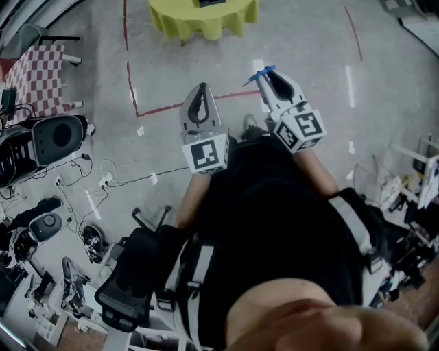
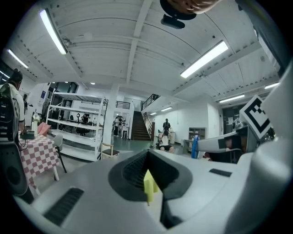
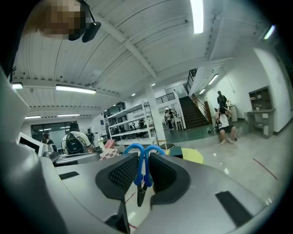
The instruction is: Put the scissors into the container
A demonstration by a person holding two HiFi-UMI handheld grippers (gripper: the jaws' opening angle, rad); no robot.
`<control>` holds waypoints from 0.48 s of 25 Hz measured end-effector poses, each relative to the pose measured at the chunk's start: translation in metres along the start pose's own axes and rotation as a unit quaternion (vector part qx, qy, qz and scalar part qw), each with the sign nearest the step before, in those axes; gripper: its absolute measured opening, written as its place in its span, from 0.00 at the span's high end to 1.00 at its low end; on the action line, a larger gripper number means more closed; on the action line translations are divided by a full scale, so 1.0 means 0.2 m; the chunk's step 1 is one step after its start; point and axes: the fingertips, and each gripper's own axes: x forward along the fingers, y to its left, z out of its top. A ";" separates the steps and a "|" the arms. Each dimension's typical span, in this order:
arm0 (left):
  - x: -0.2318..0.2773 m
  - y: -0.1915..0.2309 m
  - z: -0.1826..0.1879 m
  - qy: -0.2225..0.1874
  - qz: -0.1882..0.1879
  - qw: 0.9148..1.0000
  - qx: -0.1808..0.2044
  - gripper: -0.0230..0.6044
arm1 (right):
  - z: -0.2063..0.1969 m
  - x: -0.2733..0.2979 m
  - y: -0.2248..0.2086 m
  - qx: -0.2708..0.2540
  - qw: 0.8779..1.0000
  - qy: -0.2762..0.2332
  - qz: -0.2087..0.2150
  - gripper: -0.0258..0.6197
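1. Scissors, blue-handled, metal-bladed [image 3: 139, 166]: clamped by the handles in right gripper [image 1: 265, 75], above bare grey floor [image 1: 309, 48].
2. Left gripper [image 1: 201, 88]: jaws together, empty.
3. Yellow-clothed round table [image 1: 206, 20]: ahead, well apart; open floor between.

I see a pale grey floor [image 1: 288, 62] marked with red tape lines [image 1: 128, 75], a yellow-green draped table [image 1: 204, 17], a red-checked table [image 1: 38, 77], a black office chair [image 1: 127, 288], white shelving [image 2: 101, 132], a staircase [image 2: 138, 129] and long ceiling strip lights [image 2: 204, 59].
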 end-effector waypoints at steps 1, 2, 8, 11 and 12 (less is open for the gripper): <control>0.00 0.03 -0.01 0.002 -0.003 1.000 -0.001 0.97 | 0.00 0.02 0.02 0.000 1.000 -0.001 -0.003 0.84; -0.01 0.05 -0.01 0.004 -0.005 1.000 -0.001 0.97 | 0.00 0.03 0.03 -0.001 1.000 -0.002 -0.007 0.84; -0.02 0.14 -0.01 -0.001 -0.019 1.000 0.001 0.97 | -0.01 0.08 0.09 -0.002 1.000 -0.009 -0.026 0.84; -0.01 0.17 -0.01 -0.001 -0.021 1.000 -0.003 0.97 | -0.02 0.11 0.10 0.001 1.000 -0.006 -0.029 0.84; 0.00 0.18 -0.02 0.001 -0.022 1.000 -0.003 0.97 | -0.02 0.12 0.11 0.001 1.000 -0.005 -0.029 0.84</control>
